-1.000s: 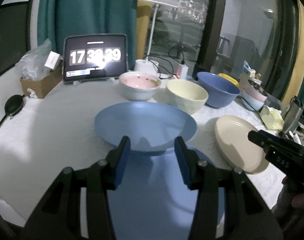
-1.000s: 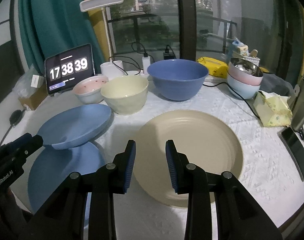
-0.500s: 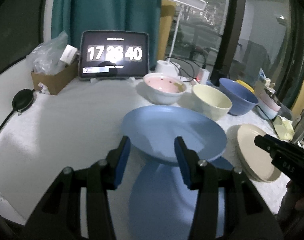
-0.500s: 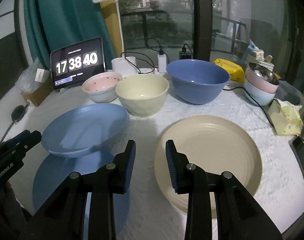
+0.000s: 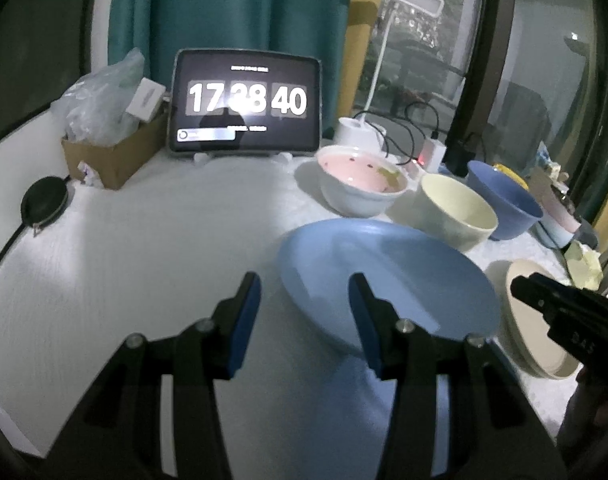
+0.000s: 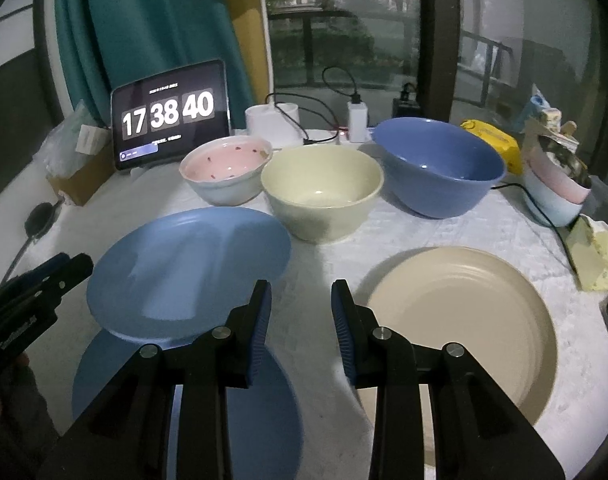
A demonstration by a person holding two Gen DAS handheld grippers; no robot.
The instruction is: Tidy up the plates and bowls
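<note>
Left wrist view: both plates have slid to the right of the picture against a second ago. The raised blue plate (image 5: 384,272), which sat square beyond the gap of the left tongs (image 5: 304,280), now lies off to their right, with the right finger overlapping its near edge. The right wrist view tells the same. The beige plate (image 6: 456,312) was centred ahead of the right tongs (image 6: 302,286) and now sits to their right. The crockery keeps its place against the bowls, so it is the two hands that have swung left together.

Both tongs are released and empty, their gaps unchanged, with bare cloth showing between the pads. My reading is that no pick-up has begun and the hands are drifting away from the plates towards the clear left of the worktop (image 5: 144,240).

The raised blue plate stands tilted over a second blue plate (image 6: 104,380) lying flat at near left. What props it I cannot tell. Behind the plates a pink bowl (image 6: 226,164), a cream bowl (image 6: 322,188) and a large blue bowl (image 6: 436,160) run left to right, and a small stack of bowls (image 6: 552,184) stands at far right.

The worktop wears a white textured cloth. At the far edge stand a tablet clock (image 6: 168,116), a white desk lamp (image 6: 264,40) with cables and a cardboard box (image 5: 112,156). A teal curtain (image 5: 224,8) and a dim window (image 6: 344,20) lie behind.
</note>
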